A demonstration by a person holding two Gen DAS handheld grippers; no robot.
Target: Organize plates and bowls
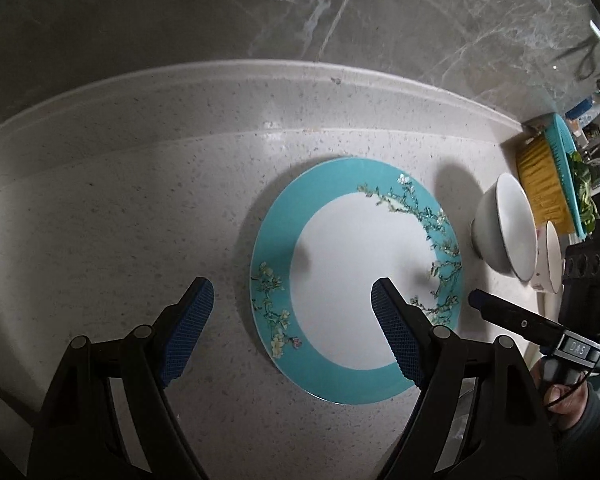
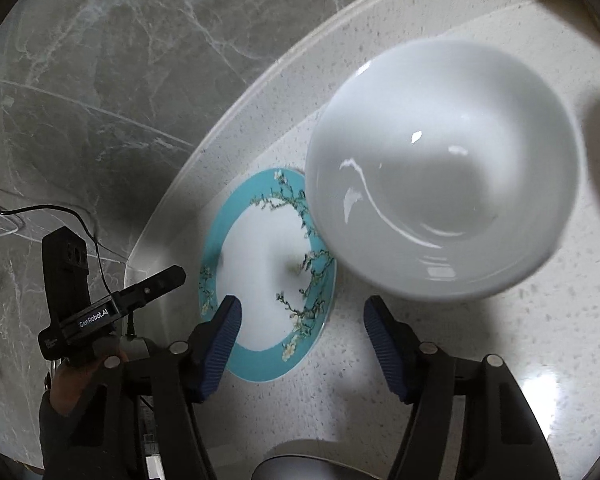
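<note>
Turquoise-rimmed and flower-patterned, the plate point(image 1: 356, 280) lies flat on the speckled desk point(image 1: 140, 220) just beside the white bowl point(image 2: 440, 168), while the left tool point(image 1: 292, 320) hangs spread wide above the plate's near edge and the right tool point(image 2: 300, 344), jaws apart, grips nothing.

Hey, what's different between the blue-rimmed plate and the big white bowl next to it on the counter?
The plate is flat and shallow; the white bowl is deep with tall sloping walls. The plate has a turquoise rim with flowering branches painted on it; the bowl is plain white. In the left wrist view the plate looks wider across than the bowl. Both are round, glossy and empty, and both sit on the speckled countertop, with neither gripped.
</note>
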